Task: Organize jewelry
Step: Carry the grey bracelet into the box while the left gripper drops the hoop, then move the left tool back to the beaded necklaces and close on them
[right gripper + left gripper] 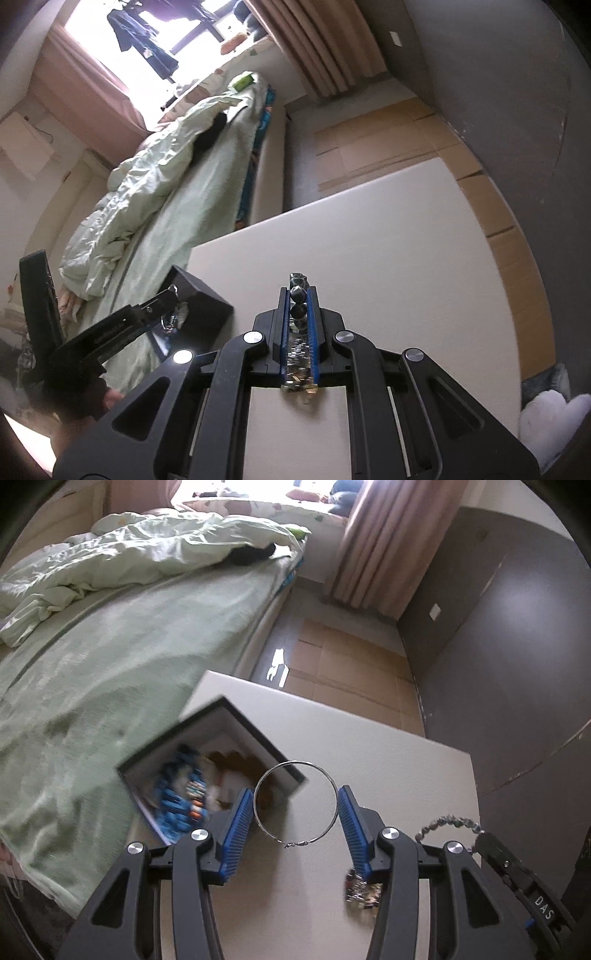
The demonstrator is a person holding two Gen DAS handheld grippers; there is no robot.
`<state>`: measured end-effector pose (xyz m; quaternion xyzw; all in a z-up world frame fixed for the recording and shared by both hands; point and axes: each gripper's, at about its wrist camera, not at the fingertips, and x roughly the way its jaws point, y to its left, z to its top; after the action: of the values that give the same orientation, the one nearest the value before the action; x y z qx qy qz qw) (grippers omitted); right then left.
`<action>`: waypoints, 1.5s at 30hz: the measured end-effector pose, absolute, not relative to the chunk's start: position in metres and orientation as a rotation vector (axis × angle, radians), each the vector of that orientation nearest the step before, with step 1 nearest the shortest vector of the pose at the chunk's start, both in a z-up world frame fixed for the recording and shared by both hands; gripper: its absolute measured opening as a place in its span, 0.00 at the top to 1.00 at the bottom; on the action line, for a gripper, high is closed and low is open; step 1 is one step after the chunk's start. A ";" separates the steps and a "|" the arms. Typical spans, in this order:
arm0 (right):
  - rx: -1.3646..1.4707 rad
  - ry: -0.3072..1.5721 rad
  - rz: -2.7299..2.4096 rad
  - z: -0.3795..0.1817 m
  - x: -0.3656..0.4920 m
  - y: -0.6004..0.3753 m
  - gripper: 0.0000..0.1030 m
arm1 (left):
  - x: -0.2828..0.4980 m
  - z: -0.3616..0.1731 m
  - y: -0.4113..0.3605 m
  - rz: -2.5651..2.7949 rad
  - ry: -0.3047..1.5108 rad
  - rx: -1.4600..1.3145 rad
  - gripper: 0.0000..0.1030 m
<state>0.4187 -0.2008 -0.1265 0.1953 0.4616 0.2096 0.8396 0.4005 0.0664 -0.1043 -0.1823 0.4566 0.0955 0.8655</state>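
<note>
Right gripper [298,317] clamped on a beaded bracelet [298,295], jaws narrow, beads pinched between the blue pads [314,332] and poking out past the tips, above the white desk [388,258]. Left gripper [295,823] spread wide, jaws either side of a thin silver hoop bangle [295,805]; whether pads touched the wire, could not tell. Small cluster of jewelry [364,890] lying on the desk just beside the right-hand pad. Just beyond, at the desk's left edge, sat an open dark box [207,775] holding blurred blue beads [177,797]. Farther off, cardboard-covered floor [351,672], bed [110,657] with rumpled pale-green duvet, pink curtain [373,546].
</note>
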 end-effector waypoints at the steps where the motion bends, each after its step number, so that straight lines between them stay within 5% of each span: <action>1: 0.415 0.969 0.450 -0.124 0.417 -0.198 0.90 | 0.398 -0.103 0.073 0.204 0.949 -0.386 0.56; 10: 0.415 0.928 0.504 -0.111 0.405 -0.171 0.90 | 0.391 -0.110 0.118 0.193 0.938 -0.417 0.53; 13: 0.410 0.928 0.531 -0.112 0.404 -0.157 0.90 | 0.388 -0.113 0.128 0.181 0.930 -0.442 0.33; 35: 0.441 0.876 0.709 -0.100 0.400 -0.057 0.90 | 0.359 -0.112 0.199 0.194 0.876 -0.632 0.31; 36: 0.440 0.894 0.716 -0.102 0.402 -0.053 0.86 | 0.359 -0.112 0.200 0.196 0.876 -0.636 0.31; 39: 0.445 0.937 0.724 -0.107 0.403 -0.050 0.34 | 0.358 -0.112 0.202 0.196 0.874 -0.637 0.31; 45: 0.433 0.879 0.628 -0.098 0.395 -0.085 0.32 | 0.359 -0.108 0.192 0.159 0.870 -0.625 0.31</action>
<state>0.3954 -0.0851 -0.0976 0.2043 0.4151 0.2966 0.8355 0.3587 0.1923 -0.1080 -0.2974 0.4139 0.0759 0.8570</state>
